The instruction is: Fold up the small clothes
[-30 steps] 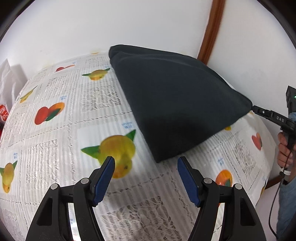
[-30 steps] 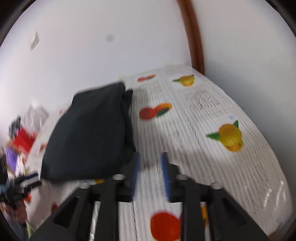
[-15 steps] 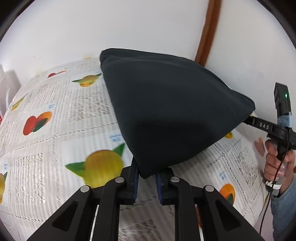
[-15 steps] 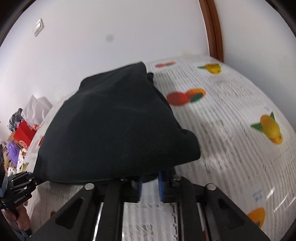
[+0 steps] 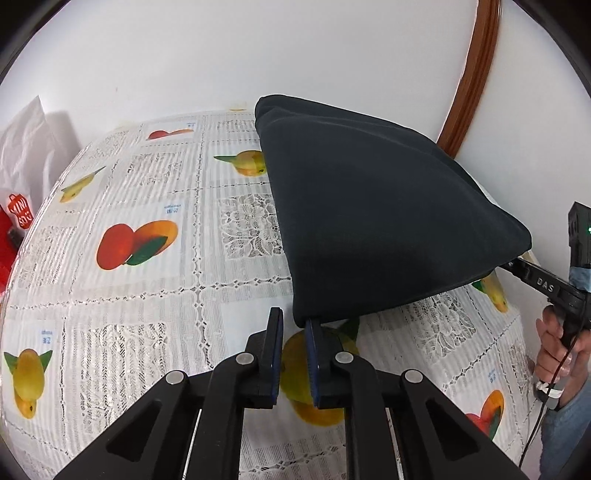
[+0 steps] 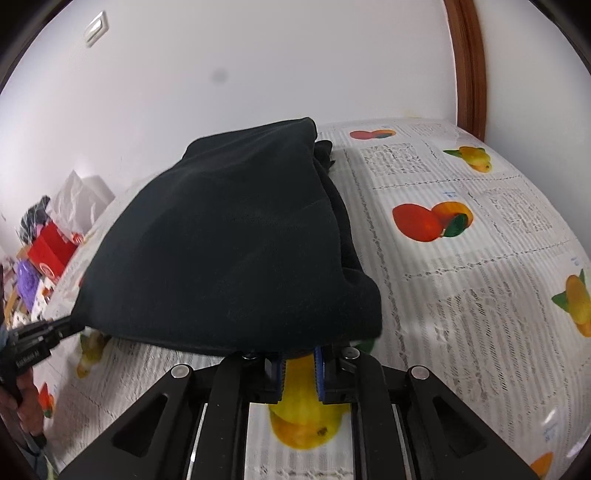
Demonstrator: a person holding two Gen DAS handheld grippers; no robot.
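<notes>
My left hand-held gripper (image 5: 293, 325) just opened a little, letting go of the black cloth (image 5: 373, 221); my right hand-held gripper (image 6: 300, 360) looks a little open too, cloth draped over it.

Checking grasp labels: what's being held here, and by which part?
Cannot tell: two corners of the dark garment sit at the left gripper and right gripper, whose jaws stand parted.

Home, looks like dining room: table under fruit-print lace tablecloth (image 5: 147, 258), plain white walls, brown wooden door frame (image 5: 469, 74) far right, light switch (image 6: 95, 27), shopping bags and household clutter (image 6: 40, 251) far left.
</notes>
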